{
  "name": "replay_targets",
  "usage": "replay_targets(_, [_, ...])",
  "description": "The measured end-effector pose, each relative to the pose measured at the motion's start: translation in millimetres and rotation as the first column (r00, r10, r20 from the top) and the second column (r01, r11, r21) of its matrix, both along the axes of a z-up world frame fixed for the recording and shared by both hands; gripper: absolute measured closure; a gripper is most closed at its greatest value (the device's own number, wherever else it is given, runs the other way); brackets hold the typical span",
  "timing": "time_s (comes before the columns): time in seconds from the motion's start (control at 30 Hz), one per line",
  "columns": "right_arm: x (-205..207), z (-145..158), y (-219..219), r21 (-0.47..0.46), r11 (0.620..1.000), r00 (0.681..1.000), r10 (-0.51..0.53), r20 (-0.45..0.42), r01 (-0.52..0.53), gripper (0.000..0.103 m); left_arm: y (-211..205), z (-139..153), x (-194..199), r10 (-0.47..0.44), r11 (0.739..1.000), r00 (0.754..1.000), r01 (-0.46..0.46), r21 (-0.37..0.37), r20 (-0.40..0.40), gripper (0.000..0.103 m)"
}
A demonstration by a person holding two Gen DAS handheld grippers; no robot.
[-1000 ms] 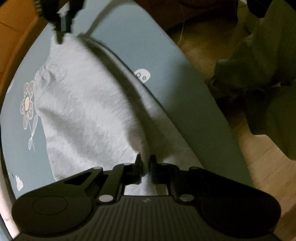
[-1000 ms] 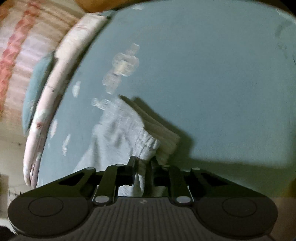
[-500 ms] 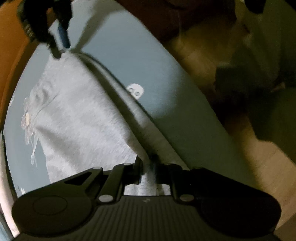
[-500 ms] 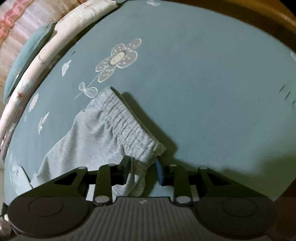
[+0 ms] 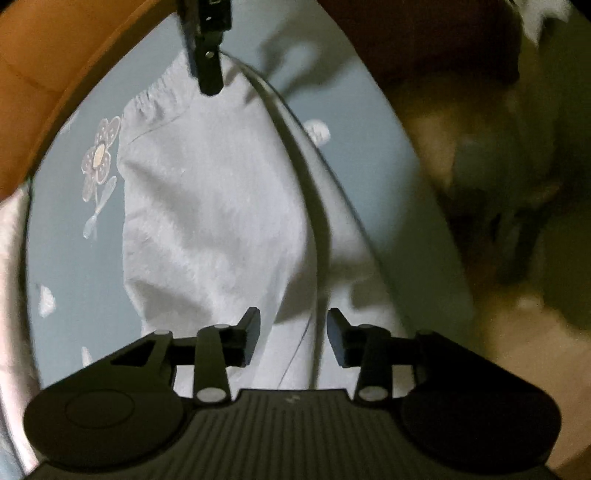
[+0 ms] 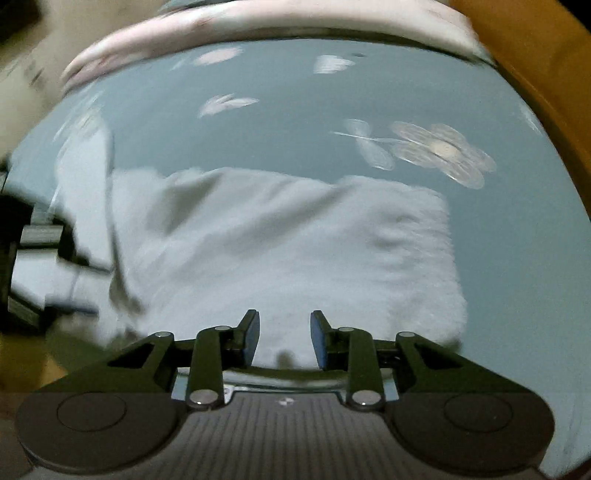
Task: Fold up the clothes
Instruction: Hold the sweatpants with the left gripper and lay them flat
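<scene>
With the grey sweatpants (image 5: 221, 206) doubled flat on the flower-print bedsheet (image 6: 295, 122), left gripper (image 5: 293, 334) and right gripper (image 6: 284, 338) both gape, clasping nothing, probably letting the fold settle

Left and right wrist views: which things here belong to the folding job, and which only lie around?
Belonging to the job:
- light grey soft trousers with elastic waistband
- left gripper, open
- right gripper, open

Only lying around:
- blue-grey bedsheet with white flower print
- pale pink floral quilt at the sheet's edge
- orange-brown bed frame
</scene>
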State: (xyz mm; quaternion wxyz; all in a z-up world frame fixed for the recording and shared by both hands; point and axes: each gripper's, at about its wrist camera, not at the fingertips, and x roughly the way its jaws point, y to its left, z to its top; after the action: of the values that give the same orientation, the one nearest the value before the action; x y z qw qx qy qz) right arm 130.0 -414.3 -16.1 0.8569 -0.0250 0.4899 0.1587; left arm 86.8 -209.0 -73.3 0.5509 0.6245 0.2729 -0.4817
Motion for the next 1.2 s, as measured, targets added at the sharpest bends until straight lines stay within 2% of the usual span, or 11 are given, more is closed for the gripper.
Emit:
replay_targets(0.13, [8.8, -5.5, 27.8, -0.020, 0.991, 0.992, 0.130, -0.003, -0.130, 0.069, 17.4, -7.5, 5.2, -0.151, 0.988, 0.988, 0.150, 0.033, 0.033, 0.057])
replay_targets(0.23, [13.3, -4.3, 38.1, -0.042, 0.983, 0.984, 0.178, -0.005, -0.178, 0.069, 17.4, -10.1, 21.1, -0.239, 0.969, 0.970, 0.242, 0.049, -0.052, 0.057])
replay_targets(0.37, [15.9, -2.2, 46.7, -0.059, 0.975, 0.977, 0.214, -0.009, -0.214, 0.067, 12.2, -12.0, 44.3, -0.274, 0.949, 0.939, 0.300, 0.102, -0.208, 0.057])
replay_targets(0.57, [13.3, -6.1, 54.6, -0.037, 0.973, 0.974, 0.227, -0.020, -0.228, 0.064, -13.2, -18.0, 92.0, -0.131, 0.948, 0.892, 0.241, 0.209, -0.432, 0.059])
replay_targets(0.73, [8.1, -10.8, 54.7, -0.002, 0.980, 0.979, 0.200, -0.037, -0.201, 0.064, -35.2, -27.5, 133.6, 0.063, 0.938, 0.784, 0.165, 0.304, -0.618, 0.064])
replay_targets(0.87, [4.0, -14.6, 54.5, 0.024, 0.984, 0.982, 0.179, -0.051, -0.178, 0.064, -36.6, -28.0, 133.9, 0.082, 0.926, 0.735, 0.194, 0.324, -0.673, 0.076])
replay_targets(0.9, [3.4, -14.8, 51.7, 0.028, 0.985, 0.984, 0.172, -0.053, -0.170, 0.064, -35.0, -26.5, 130.7, 0.071, 0.924, 0.732, 0.207, 0.321, -0.677, 0.081])
replay_targets(0.93, [3.1, -15.5, 49.2, 0.032, 0.986, 0.985, 0.164, -0.056, -0.162, 0.064, -32.1, -23.6, 126.2, 0.048, 0.929, 0.748, 0.211, 0.305, -0.662, 0.095])
replay_targets(0.97, [2.8, -16.2, 46.7, 0.035, 0.987, 0.986, 0.156, -0.059, -0.154, 0.064, -29.3, -20.6, 121.8, 0.025, 0.933, 0.763, 0.215, 0.290, -0.646, 0.100])
replay_targets(1.13, [2.4, -18.2, 38.8, 0.052, 0.988, 0.987, 0.146, -0.072, -0.142, 0.064, -13.7, -3.9, 110.5, -0.013, 0.963, 0.826, 0.162, 0.214, -0.564, 0.102])
replay_targets(1.2, [2.7, -18.7, 36.7, 0.058, 0.988, 0.986, 0.149, -0.076, -0.145, 0.064, -8.4, 5.3, 100.9, -0.008, 0.969, 0.831, 0.144, 0.200, -0.556, 0.102])
